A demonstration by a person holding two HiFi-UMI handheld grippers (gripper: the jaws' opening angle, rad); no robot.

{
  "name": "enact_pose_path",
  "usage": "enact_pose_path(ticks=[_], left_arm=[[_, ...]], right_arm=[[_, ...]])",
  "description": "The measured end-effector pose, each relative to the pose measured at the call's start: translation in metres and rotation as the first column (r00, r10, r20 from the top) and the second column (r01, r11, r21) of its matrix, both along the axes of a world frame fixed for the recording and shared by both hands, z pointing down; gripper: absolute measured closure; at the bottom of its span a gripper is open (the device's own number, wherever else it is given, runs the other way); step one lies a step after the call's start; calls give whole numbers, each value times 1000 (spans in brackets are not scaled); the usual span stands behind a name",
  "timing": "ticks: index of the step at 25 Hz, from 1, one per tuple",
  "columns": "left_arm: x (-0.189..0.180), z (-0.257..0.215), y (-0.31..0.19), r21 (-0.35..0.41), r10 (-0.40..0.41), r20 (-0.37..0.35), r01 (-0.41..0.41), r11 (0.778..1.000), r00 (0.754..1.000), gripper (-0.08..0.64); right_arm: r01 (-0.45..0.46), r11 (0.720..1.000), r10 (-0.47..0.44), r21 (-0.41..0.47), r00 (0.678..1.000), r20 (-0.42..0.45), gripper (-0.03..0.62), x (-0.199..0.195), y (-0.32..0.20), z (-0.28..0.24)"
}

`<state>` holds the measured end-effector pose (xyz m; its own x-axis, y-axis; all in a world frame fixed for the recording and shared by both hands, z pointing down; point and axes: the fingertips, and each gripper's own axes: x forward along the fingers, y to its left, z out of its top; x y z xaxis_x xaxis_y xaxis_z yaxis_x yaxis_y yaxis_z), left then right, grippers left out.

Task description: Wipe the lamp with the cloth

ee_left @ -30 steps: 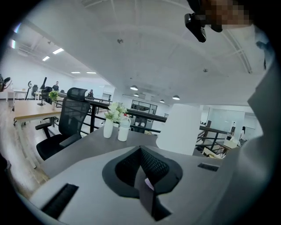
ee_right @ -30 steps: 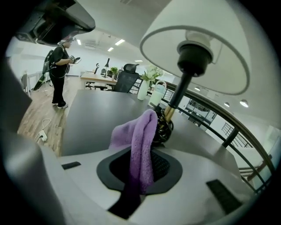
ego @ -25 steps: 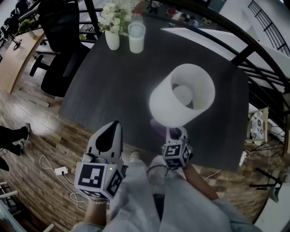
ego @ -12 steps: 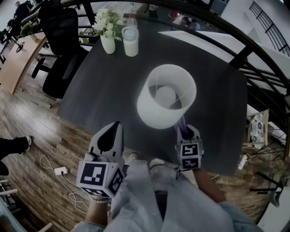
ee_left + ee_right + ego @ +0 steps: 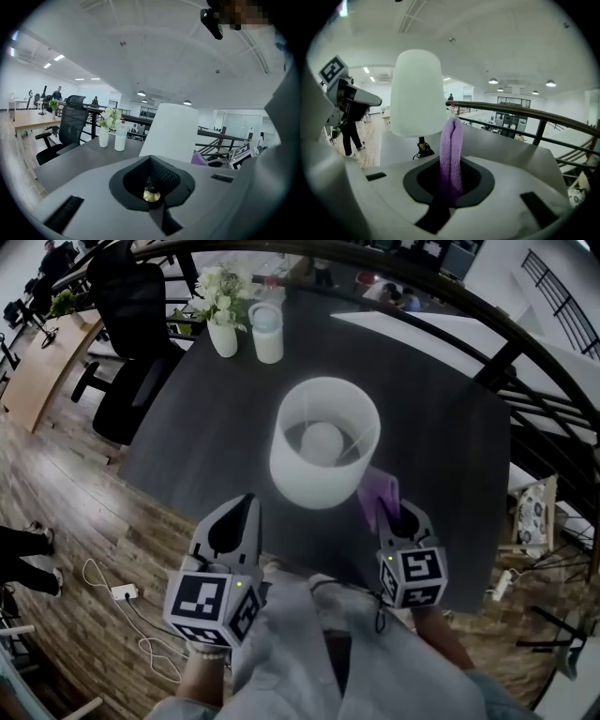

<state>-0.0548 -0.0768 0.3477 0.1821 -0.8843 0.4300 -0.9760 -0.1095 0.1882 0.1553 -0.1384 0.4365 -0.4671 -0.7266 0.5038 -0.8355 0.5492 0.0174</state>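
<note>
**Purple cloth pinched beside the lamp shade**

My right gripper [image 5: 392, 514] has its jaws pinched on the cloth [image 5: 379, 493], a soft purple strip folded lengthwise that stands up out of the jaws. My left gripper [image 5: 236, 519] has its jaws pressed together with nothing between them, and it sits low at the near table edge, left of the lamp.

The lamp [image 5: 323, 442] stands upright near the middle of the table [image 5: 206, 418]. Its white drum shade is open at the top, with a round bulb [image 5: 322, 439] inside. The cloth sits just beside the shade's near right side; I cannot tell whether it touches it.

At the far left corner, a small white vase [image 5: 223, 337] holds white flowers. Just to its right is a pale bottle [image 5: 267, 331], possibly filled with something white.

The tabletop is dark, matte and square-cornered. Below it is a wood-plank floor [image 5: 84, 512] with a white cable and plug block [image 5: 125, 592]. A black office chair [image 5: 131, 343] stands at the table's left, and a dark metal railing [image 5: 525, 352] curves round the far and right sides.
</note>
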Motion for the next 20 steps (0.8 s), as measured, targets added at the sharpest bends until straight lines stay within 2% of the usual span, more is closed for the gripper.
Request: enact_pose_path(ticks=[5, 11, 20], left_arm=[[18, 5, -1, 7, -9, -4, 9, 1000, 1000, 548], [30, 11, -3, 55, -19, -7, 20, 998, 1000, 548], [42, 11, 4, 69, -52, -4, 52, 996, 999, 548]], right_arm=[[59, 998, -59, 23, 998, 8, 543, 7, 0, -13], [74, 996, -76, 58, 997, 32, 543, 13, -5, -19], [105, 990, -111, 96, 992, 59, 543, 16, 2, -26]])
